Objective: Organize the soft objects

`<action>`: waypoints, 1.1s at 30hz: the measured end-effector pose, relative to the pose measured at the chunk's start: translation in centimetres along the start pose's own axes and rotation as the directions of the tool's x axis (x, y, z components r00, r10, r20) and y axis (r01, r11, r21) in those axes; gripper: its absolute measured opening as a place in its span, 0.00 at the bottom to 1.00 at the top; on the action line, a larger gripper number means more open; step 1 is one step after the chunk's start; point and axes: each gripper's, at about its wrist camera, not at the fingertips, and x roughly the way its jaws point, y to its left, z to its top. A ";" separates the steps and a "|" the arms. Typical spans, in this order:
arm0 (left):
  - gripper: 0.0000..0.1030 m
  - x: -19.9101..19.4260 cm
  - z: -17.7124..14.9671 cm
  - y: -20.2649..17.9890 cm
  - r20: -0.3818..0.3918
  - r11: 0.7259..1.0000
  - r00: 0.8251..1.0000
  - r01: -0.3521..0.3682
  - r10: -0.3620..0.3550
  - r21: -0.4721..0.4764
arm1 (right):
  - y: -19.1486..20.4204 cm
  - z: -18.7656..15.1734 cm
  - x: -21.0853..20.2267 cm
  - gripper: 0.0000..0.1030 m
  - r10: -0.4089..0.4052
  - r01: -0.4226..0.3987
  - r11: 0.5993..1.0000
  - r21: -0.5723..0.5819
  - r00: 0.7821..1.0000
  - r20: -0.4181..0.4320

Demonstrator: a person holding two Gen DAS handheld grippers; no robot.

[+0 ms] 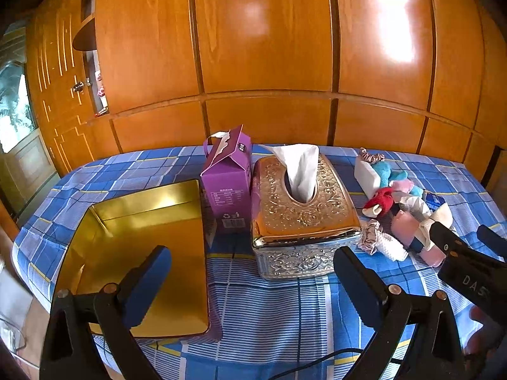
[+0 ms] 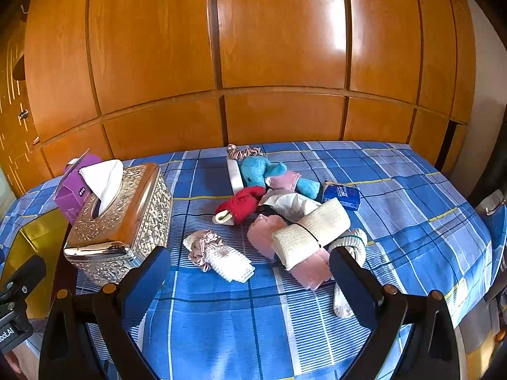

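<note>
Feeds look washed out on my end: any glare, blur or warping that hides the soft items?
Left wrist view: bright glare on the wardrobe, gold tray mirror-shiny, edges bowed by the fisheye; the soft pile is sharp. Right wrist view: glare on the wardrobe again, pile evenly lit, the right gripper covers part of the cream roll.

Both views are bright with daylight. In the left wrist view a window [image 1: 14, 107] at the far left is blown out to white. The glossy wooden wardrobe [image 1: 266, 47] throws back soft white glare patches, strongest at upper right; the right wrist view shows the same glare on the wardrobe [image 2: 336, 15]. The gold tray [image 1: 139, 221] near the bed's left edge shines mirror-like. Shadows are soft and short, darkest beside the tissue box [image 2: 120, 218]. Fisheye bending curves the wardrobe lines, corners fall to black, and focus is fairly sharp.
</note>
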 end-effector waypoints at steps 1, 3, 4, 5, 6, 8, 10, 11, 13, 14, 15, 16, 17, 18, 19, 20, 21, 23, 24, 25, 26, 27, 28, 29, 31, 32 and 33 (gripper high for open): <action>1.00 0.0 0.0 -0.1 0.000 1.000 1.000 0.001 -0.001 0.002 | -0.1 0.0 0.0 0.99 -0.001 0.001 1.000 0.002 1.000 0.000; 1.00 0.0 0.1 -0.3 -0.001 1.000 1.000 0.004 -0.004 0.006 | -0.4 0.0 0.0 0.99 -0.005 0.005 1.000 0.007 1.000 0.000; 1.00 0.0 0.1 -0.4 -0.001 1.000 1.000 0.006 -0.006 0.009 | -0.6 0.0 0.0 0.99 -0.007 0.007 1.000 0.009 1.000 -0.001; 1.00 0.1 0.1 -0.5 -0.001 1.000 1.000 0.010 -0.010 0.011 | -0.8 0.0 0.1 0.99 -0.009 0.009 1.000 0.013 1.000 -0.001; 1.00 0.0 0.1 -0.6 0.000 1.000 1.000 0.015 -0.015 0.012 | -1.1 -0.1 0.1 0.99 -0.012 0.012 1.000 0.017 1.000 -0.002; 1.00 0.0 0.2 -0.8 0.007 1.000 1.000 0.024 -0.024 0.019 | -1.6 -0.1 0.2 0.99 -0.019 0.019 1.000 0.025 1.000 -0.006; 1.00 -0.1 0.3 -0.8 0.010 0.998 0.998 0.063 -0.064 0.019 | -2.1 -0.1 0.3 0.99 -0.028 0.028 0.999 0.030 1.000 -0.009; 1.00 -0.1 0.4 -0.8 0.009 0.996 0.996 0.090 -0.090 0.014 | -2.6 -0.2 0.4 0.99 -0.033 0.034 0.999 0.032 0.999 -0.012; 1.00 0.0 0.7 -0.9 0.003 0.991 0.991 0.132 -0.132 0.017 | -3.5 -0.3 0.6 0.99 -0.043 0.044 0.998 0.039 0.999 -0.021; 1.00 0.2 1.1 -1.3 -0.010 0.989 0.989 0.146 -0.146 0.037 | -4.2 -0.4 0.8 0.99 -0.052 0.053 0.997 0.048 0.998 -0.027; 1.00 0.3 1.4 -1.6 -0.019 0.986 0.987 0.157 -0.157 0.055 | -4.9 -0.4 0.9 0.99 -0.060 0.062 0.997 0.055 0.998 -0.032; 1.00 0.5 1.7 -2.0 -0.026 0.982 0.985 0.171 -0.170 0.076 | -5.5 -0.5 1.0 0.99 -0.070 0.072 0.995 0.064 0.997 -0.036; 1.00 0.6 2.2 -2.5 -0.030 0.974 0.980 0.201 -0.199 0.105 | -6.6 -0.6 1.1 0.99 -0.082 0.085 0.993 0.079 0.996 -0.044; 0.99 0.7 2.6 -2.9 -0.037 0.963 0.972 0.235 -0.233 0.129 | -7.4 -0.7 1.3 0.99 -0.088 0.092 0.991 0.092 0.995 -0.055; 0.99 0.8 3.4 -3.6 -0.051 0.945 0.960 0.281 -0.276 0.167 | -8.2 -0.8 1.4 0.99 -0.090 0.096 0.990 0.104 0.994 -0.065; 0.99 0.9 3.9 -4.2 -0.060 0.932 0.953 0.303 -0.297 0.199 | -9.0 -0.9 1.6 0.99 -0.091 0.099 0.988 0.115 0.993 -0.074; 0.99 1.0 4.4 -5.0 -0.070 0.914 0.945 0.326 -0.318 0.241 | -9.8 -0.9 1.7 0.99 -0.096 0.105 0.987 0.123 0.992 -0.081; 0.98 1.5 5.6 -7.4 -0.096 0.868 0.931 0.363 -0.352 0.338 | -11.1 -1.1 1.9 0.99 -0.109 0.120 0.983 0.138 0.990 -0.088; 0.97 1.9 5.9 -8.6 -0.126 0.837 0.921 0.388 -0.369 0.385 | -11.6 -1.1 1.9 0.99 -0.110 0.123 0.981 0.152 0.990 -0.091; 0.91 2.2 6.1 -10.0 -0.159 0.801 0.908 0.417 -0.388 0.429 | -12.0 -1.0 1.9 0.99 -0.107 0.122 0.978 0.167 0.990 -0.095; 0.86 2.7 6.2 -11.9 -0.194 0.752 0.895 0.444 -0.403 0.487 | -12.4 -0.9 1.9 0.99 -0.101 0.117 0.977 0.178 0.990 -0.097; 0.77 3.1 6.0 -13.3 -0.213 0.716 0.891 0.451 -0.402 0.533 | -12.6 -0.7 1.8 0.99 -0.101 0.116 0.977 0.178 0.991 -0.093; 0.73 3.8 5.6 -15.4 -0.242 0.660 0.890 0.449 -0.385 0.602 | -12.8 -0.6 1.7 0.99 -0.106 0.120 0.978 0.172 0.990 -0.089; 0.72 4.3 5.0 -16.7 -0.261 0.622 0.890 0.449 -0.373 0.642 | -13.1 -0.5 1.6 0.99 -0.110 0.124 0.978 0.171 0.990 -0.086; 0.68 5.8 3.8 -19.1 -0.314 0.537 0.883 0.463 -0.350 0.705 | -14.0 -0.3 1.4 0.99 -0.108 0.123 0.973 0.195 0.991 -0.085; 0.68 6.6 2.9 -20.1 -0.356 0.488 0.874 0.481 -0.330 0.729 | -14.6 -0.2 1.3 0.99 -0.109 0.125 0.969 0.215 0.990 -0.087; 0.68 7.3 2.3 -20.8 -0.382 0.453 0.872 0.486 -0.306 0.747 | -15.1 -0.2 1.3 0.99 -0.112 0.130 0.965 0.227 0.990 -0.089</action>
